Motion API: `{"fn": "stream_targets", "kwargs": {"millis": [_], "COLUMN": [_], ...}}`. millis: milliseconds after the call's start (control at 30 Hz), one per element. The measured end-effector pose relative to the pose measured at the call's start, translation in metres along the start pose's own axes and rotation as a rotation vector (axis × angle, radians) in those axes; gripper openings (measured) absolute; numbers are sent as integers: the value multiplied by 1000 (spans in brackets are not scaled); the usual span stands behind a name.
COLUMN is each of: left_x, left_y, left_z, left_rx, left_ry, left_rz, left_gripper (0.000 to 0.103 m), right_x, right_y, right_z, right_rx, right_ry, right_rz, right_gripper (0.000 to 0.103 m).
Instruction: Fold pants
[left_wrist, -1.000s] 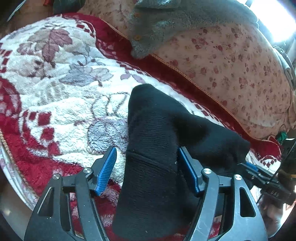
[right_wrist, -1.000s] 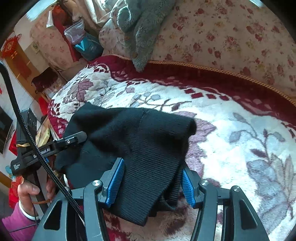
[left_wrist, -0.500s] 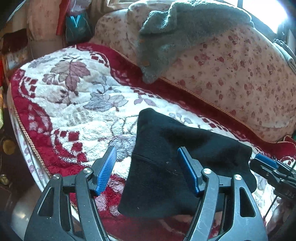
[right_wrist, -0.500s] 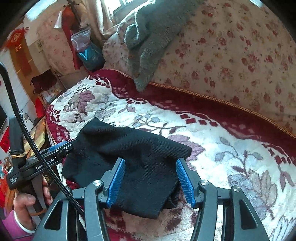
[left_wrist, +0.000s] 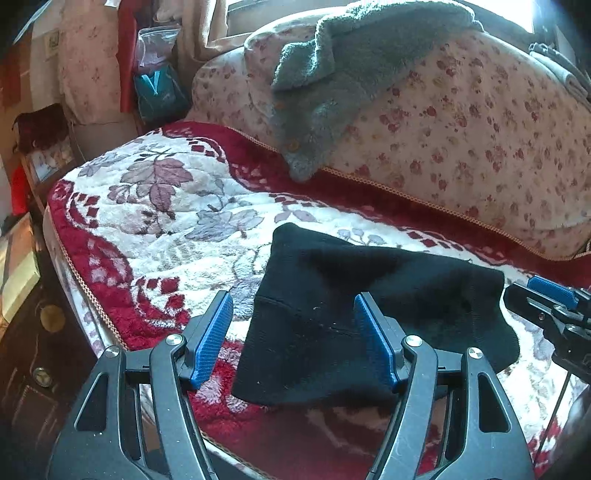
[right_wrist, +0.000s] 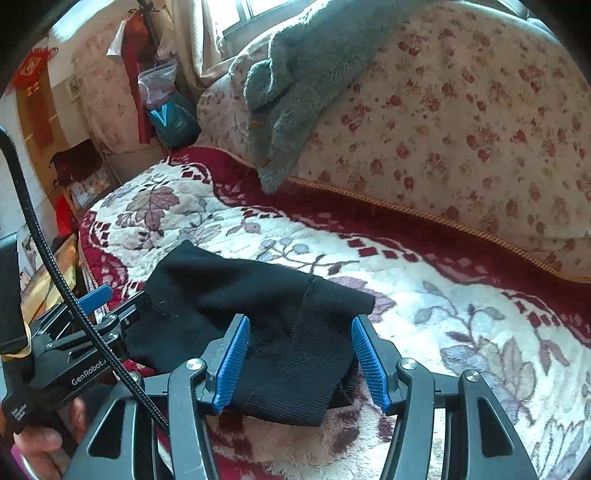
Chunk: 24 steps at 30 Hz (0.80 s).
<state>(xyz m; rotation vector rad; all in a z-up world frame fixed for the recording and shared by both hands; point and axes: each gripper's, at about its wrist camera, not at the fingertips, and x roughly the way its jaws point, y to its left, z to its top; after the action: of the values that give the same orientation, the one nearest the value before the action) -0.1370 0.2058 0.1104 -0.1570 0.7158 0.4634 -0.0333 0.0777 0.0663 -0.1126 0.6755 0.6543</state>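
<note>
The black knit pants (left_wrist: 369, 314) lie folded into a compact bundle on the red and white floral blanket (left_wrist: 177, 221); they also show in the right wrist view (right_wrist: 266, 321). My left gripper (left_wrist: 291, 336) is open and empty, hovering over the bundle's left end near the bed's front edge. My right gripper (right_wrist: 299, 354) is open and empty above the bundle's right end. The right gripper also shows at the right edge of the left wrist view (left_wrist: 546, 302), and the left gripper shows at the left of the right wrist view (right_wrist: 92, 325).
A flowered quilt roll (left_wrist: 461, 140) lies along the back of the bed with a grey fleece garment (left_wrist: 332, 74) draped over it. Bags (right_wrist: 170, 107) and a dark cabinet (left_wrist: 37, 350) stand left of the bed.
Both grippers have pulled back and up from the pants, so the bundle now lies lower and farther away in both views. The pants lie flat on the blanket.
</note>
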Motion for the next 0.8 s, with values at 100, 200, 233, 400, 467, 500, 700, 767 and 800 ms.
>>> {"fn": "stream_targets", "kwargs": {"millis": [100,200,233,400,467,500,700,767,800], "left_x": [-2,-3,-3,-5,-5,-5,-4,-3,-3], "left_y": [-1,-2,-2,-3,-3,-3,-4,-4,-4], "left_z": [0,-2,-2,-4,-4,-4,-4,-4,-4], "left_rx": [-8,-4,-2,-9,-13,-15,-17,-17,-16], "left_ry": [-5,2,2,-2,0,0,6,8,9], "left_rz": [11,12,13,10,2,-1,-26,-30,-30], "left_gripper": [69,68,68,68,68,68,68,68,69], "right_x": [-2,-2,-2,-3,-3,-4,-4,-4,-3], "right_y": [-3,-5,-5,3,5,6,10,10,11], "right_z": [-1,-3,-4,-7,-7,-7,-9,-9,-9], "right_rx": [10,19,19,-20,-27,-32,-48,-50,-52], "right_ry": [-3,3,2,-8,-11,-12,-15,-11,-7], "right_rz": [-28,-37,-41,-80,-88,-94,-106,-109,-111], "right_gripper": [55,55,55,56,56,56,56,56,56]}}
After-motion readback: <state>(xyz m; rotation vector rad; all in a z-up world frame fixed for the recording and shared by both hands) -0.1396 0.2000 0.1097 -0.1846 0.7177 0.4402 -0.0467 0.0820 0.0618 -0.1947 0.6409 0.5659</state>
